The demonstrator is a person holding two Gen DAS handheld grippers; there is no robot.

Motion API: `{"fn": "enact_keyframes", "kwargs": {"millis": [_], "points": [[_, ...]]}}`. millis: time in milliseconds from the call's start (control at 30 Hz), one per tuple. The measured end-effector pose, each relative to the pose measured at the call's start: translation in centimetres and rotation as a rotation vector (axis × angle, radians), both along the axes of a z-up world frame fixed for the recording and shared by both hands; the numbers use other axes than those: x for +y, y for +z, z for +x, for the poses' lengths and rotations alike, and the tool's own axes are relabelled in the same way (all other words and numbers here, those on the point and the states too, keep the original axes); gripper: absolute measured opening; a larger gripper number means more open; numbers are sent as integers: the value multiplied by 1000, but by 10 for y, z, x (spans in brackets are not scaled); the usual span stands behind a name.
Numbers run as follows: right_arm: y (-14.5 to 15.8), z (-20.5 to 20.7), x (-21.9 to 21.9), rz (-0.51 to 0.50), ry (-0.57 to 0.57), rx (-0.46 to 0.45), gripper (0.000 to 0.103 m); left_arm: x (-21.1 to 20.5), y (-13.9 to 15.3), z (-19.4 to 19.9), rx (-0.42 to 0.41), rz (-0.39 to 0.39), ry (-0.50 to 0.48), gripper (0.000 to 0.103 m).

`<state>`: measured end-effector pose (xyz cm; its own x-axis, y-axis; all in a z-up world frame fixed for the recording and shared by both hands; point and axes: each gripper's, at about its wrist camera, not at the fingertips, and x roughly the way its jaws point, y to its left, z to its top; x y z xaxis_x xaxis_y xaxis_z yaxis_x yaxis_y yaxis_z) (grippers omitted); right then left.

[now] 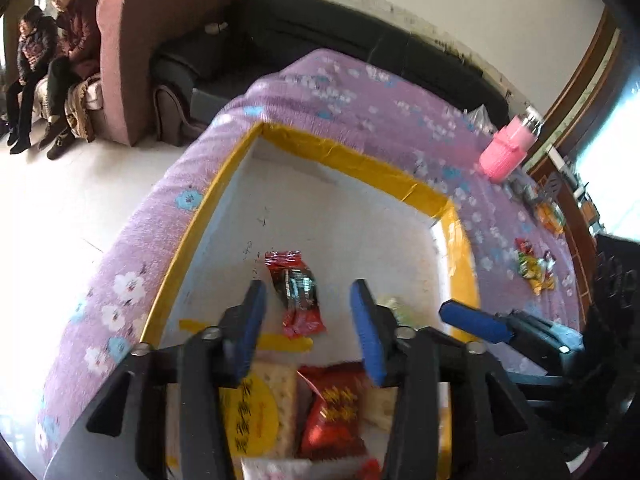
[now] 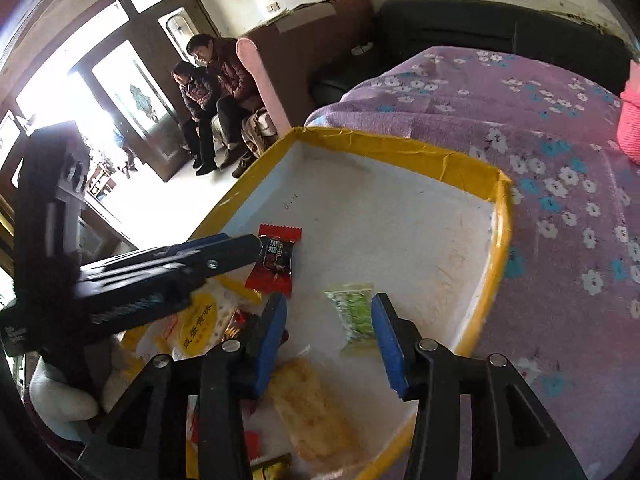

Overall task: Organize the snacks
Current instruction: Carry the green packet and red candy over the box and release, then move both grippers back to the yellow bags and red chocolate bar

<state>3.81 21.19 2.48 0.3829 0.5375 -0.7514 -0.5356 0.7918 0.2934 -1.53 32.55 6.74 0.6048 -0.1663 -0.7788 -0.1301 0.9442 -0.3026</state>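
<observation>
A white box with a yellow taped rim (image 1: 352, 156) (image 2: 400, 144) stands on a purple flowered cloth. A red and black candy (image 1: 298, 292) (image 2: 276, 260) lies on the box floor between the blue pads of my left gripper (image 1: 308, 296); the pads stand clear of it, so this gripper is open. A green snack packet (image 2: 354, 316) lies flat between the pads of my right gripper (image 2: 330, 308), which is open too and does not press on it. Near the box's front lie a red packet (image 1: 336, 412) and cracker packs (image 1: 252, 412) (image 2: 316, 408).
Several loose snacks (image 1: 536, 268) and a pink-sleeved bottle (image 1: 508, 148) sit on the cloth (image 1: 360, 96) to the right of the box. A black sofa (image 1: 320, 36) runs behind the table. Two persons (image 1: 60, 60) sit on a brown armchair at the far left.
</observation>
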Motion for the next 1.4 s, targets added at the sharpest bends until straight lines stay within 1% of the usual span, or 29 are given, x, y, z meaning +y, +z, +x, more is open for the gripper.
{"fn": "enact_keyframes", "kwargs": {"millis": [33, 100, 133, 233, 300, 333, 367, 400, 433, 467, 500, 567, 600, 633, 667, 700, 833, 867, 900, 1000, 1067, 1233, 1400], "points": [[2, -3, -4, 3, -1, -6, 46, -1, 7, -7, -24, -15, 4, 54], [5, -9, -11, 5, -6, -18, 46, -8, 19, -24, -83, -73, 2, 60], [7, -13, -17, 8, -11, -27, 46, -14, 26, -34, -116, -105, -3, 61], [10, -19, -37, 24, -39, -30, 47, -33, 36, -53, -169, -172, -31, 61], [10, -19, -56, 44, -70, -17, 47, -57, 38, -65, -175, -200, -68, 61], [10, -20, -62, 50, -80, -11, 47, -68, 38, -70, -171, -198, -90, 61], [10, -20, -72, 60, -95, -3, 47, -77, 38, -73, -168, -191, -101, 61], [9, -20, -80, 66, -107, 2, 48, -91, 38, -79, -178, -164, -101, 62], [9, -21, -89, 55, -118, 3, 48, -100, 39, -84, -179, -125, -96, 66], [8, -22, -96, 49, -128, -2, 48, -111, 40, -86, -170, -75, -95, 67], [6, -24, -107, 54, -143, -5, 48, -120, 40, -88, -165, -43, -96, 67], [4, -26, -127, 65, -165, -1, 48, -137, 40, -92, -164, 2, -107, 67], [4, -27, -140, 71, -186, -3, 48, -146, 40, -95, -163, 43, -115, 67], [4, -27, -151, 72, -205, -6, 48, -156, 40, -98, -168, 101, -113, 67], [4, -26, -161, 74, -224, -7, 49, -161, 40, -100, -176, 137, -109, 67], [3, -24, -172, 77, -246, -7, 50, -169, 41, -104, -191, 190, -102, 67], [6, -14, -221, 90, -351, -10, 51, -182, 39, -106, -198, 276, -95, 67], [8, -11, -230, 88, -374, -19, 53, -184, 39, -105, -195, 288, -96, 67], [11, -7, -242, 81, -408, -37, 57, -186, 37, -105, -189, 310, -95, 67], [16, 7, -274, 50, -533, -106, 65, -189, 33, -104, -176, 333, -94, 67], [15, 19, -290, 40, -591, -119, 66, -190, 30, -103, -166, 337, -95, 67], [0, 56, -323, -6, -709, -89, 66, -191, 22, -99, -139, 327, -103, 67], [-12, 88, -345, 1, -788, -32, 66, -193, 15, -95, -124, 293, -123, 67]]}}
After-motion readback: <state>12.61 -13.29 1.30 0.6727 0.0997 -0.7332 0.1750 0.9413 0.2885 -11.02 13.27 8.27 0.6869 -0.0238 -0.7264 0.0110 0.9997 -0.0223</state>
